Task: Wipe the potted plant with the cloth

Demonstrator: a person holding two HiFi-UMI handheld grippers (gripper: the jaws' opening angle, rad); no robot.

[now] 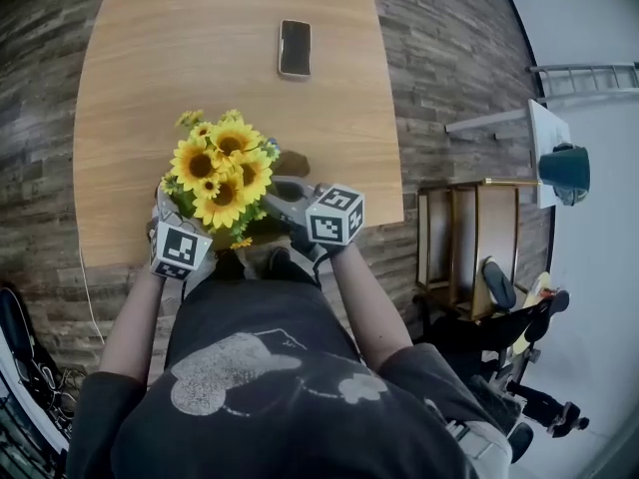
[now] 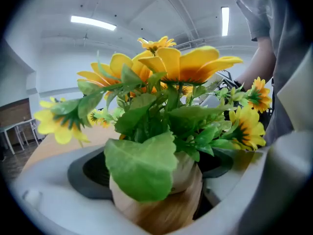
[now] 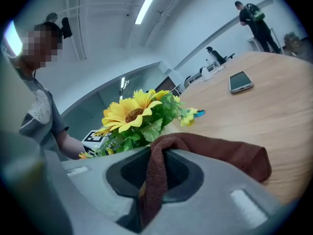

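Note:
A potted plant [image 1: 220,173] with yellow sunflowers and green leaves stands near the front edge of the wooden table [image 1: 200,58]. My left gripper [image 1: 175,213] sits at the plant's left side, shut on its pale wooden pot [image 2: 166,199], which fills the space between the jaws in the left gripper view. My right gripper [image 1: 290,203] is just right of the plant, shut on a brown cloth [image 3: 205,153] that drapes over the jaws beside the flowers [image 3: 134,114]. The cloth [image 1: 290,165] shows as a brown patch by the flowers.
A phone [image 1: 295,48] lies face up at the table's far middle, also visible as the phone [image 3: 240,81]. A shelf unit [image 1: 469,238] and a chair [image 1: 519,307] stand on the floor to the right. Other people [image 3: 254,16] stand far off.

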